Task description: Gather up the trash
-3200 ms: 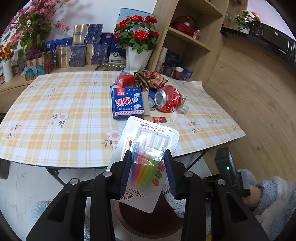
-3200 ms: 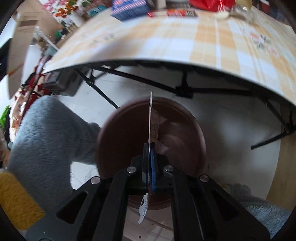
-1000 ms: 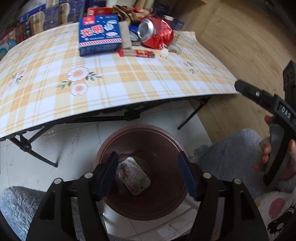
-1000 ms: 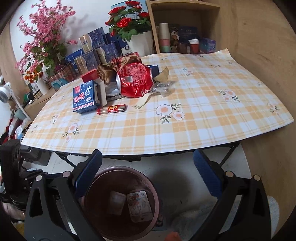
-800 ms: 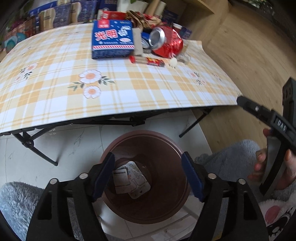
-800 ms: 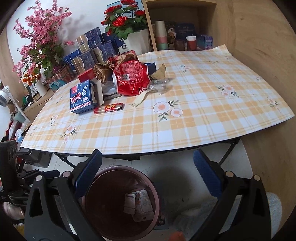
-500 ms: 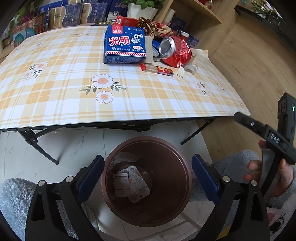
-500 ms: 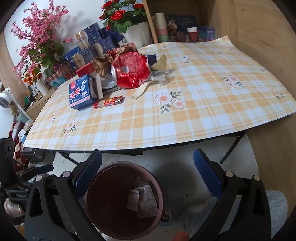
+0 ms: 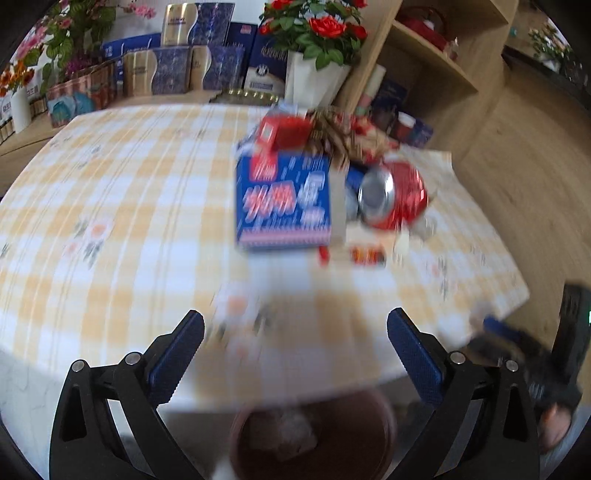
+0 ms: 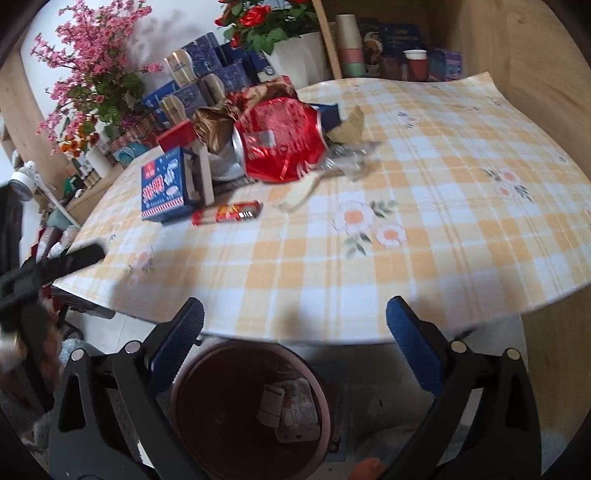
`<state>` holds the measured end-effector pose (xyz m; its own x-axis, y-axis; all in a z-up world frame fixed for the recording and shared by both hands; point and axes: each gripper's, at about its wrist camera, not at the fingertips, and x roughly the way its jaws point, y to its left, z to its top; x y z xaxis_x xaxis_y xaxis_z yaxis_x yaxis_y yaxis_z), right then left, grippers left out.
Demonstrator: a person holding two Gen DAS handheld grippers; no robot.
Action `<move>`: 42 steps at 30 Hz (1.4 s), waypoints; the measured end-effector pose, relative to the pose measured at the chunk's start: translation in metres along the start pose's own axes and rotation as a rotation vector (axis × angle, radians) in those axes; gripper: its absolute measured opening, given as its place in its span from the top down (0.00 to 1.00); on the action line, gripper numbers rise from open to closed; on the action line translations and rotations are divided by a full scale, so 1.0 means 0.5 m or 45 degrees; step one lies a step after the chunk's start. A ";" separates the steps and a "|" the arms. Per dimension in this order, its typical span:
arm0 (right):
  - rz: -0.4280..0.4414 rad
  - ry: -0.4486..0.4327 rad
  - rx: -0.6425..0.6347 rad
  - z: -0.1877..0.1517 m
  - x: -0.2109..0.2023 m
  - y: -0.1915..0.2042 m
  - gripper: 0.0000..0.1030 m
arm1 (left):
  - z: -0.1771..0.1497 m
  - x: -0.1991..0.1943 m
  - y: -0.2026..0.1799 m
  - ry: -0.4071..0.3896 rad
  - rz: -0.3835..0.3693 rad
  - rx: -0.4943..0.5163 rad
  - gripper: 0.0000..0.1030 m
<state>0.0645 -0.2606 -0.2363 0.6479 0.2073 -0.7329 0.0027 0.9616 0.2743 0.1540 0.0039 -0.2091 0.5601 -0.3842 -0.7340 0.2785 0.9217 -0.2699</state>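
Heading: we judge both grippers are empty and turned back toward the table for the next piece of trash.
Left gripper [image 9: 295,354]: its jaws are opening, nearly at full spread, with nothing between them; we see only tablecloth and bin through the gap.
Right gripper [image 10: 294,343]: its fingers stand wide apart and carry nothing.
Why so wide: we reckon the spread suits the bulky items ahead, such as the blue box [image 9: 284,205] or the crushed red can [image 10: 279,142].
Trash left: the box, the can, a small red wrapper [image 10: 231,213] and crumpled gold paper [image 10: 214,125] sit in one cluster toward the far side of the table.
Trash collected: two flat packets [image 10: 288,410] lie at the bottom of the brown bin [image 10: 207,406].
Why the bin is there: it stands on the floor just under the near table edge, so we can drop things straight off the side.
Surface: a yellow-and-white checked tablecloth [image 10: 424,229] with flower prints, smooth and otherwise bare near us.
Room: wooden shelves, boxed goods, a white pot of red roses [image 9: 314,33] and pink blossoms behind; pale tiles below.
Clarity: our left view is motion-blurred, so fine print is unreadable.
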 end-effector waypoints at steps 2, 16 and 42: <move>0.003 -0.021 -0.017 0.016 0.005 0.000 0.06 | 0.040 0.027 -0.008 -0.024 0.012 -0.018 0.06; -0.066 -0.092 -0.149 0.094 0.034 -0.014 0.06 | 0.155 0.175 -0.021 -0.021 0.324 0.012 0.06; -0.384 -0.152 -0.161 0.251 0.253 0.156 0.56 | 0.067 -0.008 0.072 -0.152 0.199 -0.143 0.23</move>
<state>0.2424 -0.1819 -0.2296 0.7167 -0.1046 -0.6895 0.1180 0.9926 -0.0279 0.1878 0.0368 -0.1952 0.6799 -0.2335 -0.6951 0.0964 0.9682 -0.2310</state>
